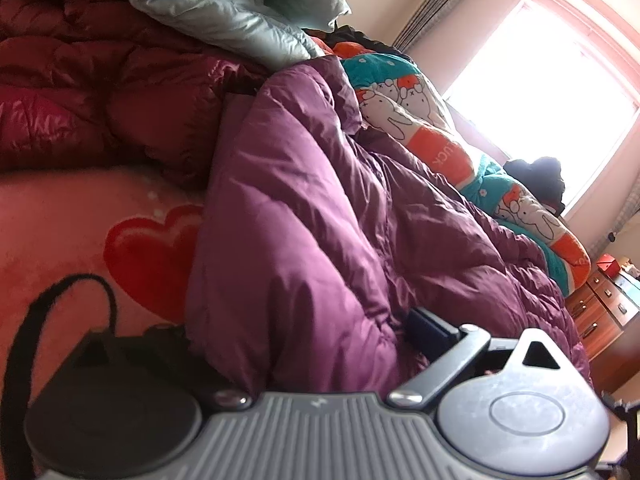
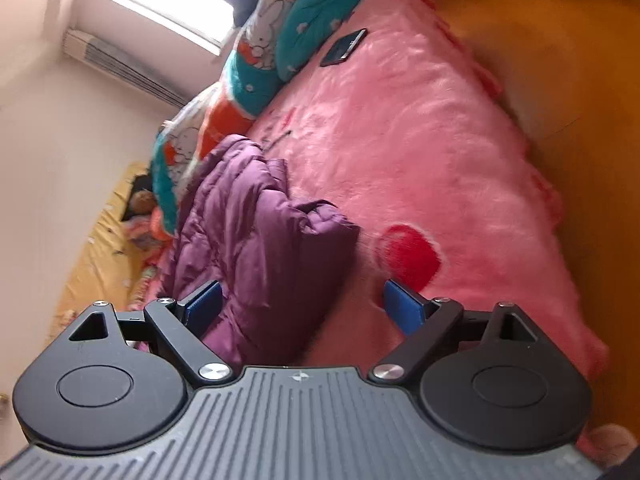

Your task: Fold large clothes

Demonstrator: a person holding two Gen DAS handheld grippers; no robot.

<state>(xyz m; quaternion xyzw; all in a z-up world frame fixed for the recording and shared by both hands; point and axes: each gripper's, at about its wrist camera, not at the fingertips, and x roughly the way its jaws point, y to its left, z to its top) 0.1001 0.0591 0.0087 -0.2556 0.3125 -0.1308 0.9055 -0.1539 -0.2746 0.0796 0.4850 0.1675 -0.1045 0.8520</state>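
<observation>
Blue-padded jaws of the right gripper (image 2: 302,308) stand wide and empty, just above the puffy purple quilted down jacket (image 2: 256,240), which lies bunched on the fluffy pink bedspread (image 2: 420,152). Only one finger of the left gripper (image 1: 432,332) shows, against the jacket, so I cannot tell its grip. If nothing holds that slick bulk, the fold may spring open.

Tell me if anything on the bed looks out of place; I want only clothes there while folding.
A dark phone lies flat on the pink blanket, near the cartoon-print quilt and well clear of the purple jacket. Nothing else stands out.

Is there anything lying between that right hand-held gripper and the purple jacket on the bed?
Nothing visible. The right hand-held gripper is open, and the purple jacket lies directly ahead on the pink blanket. The phone sits far beyond.
</observation>
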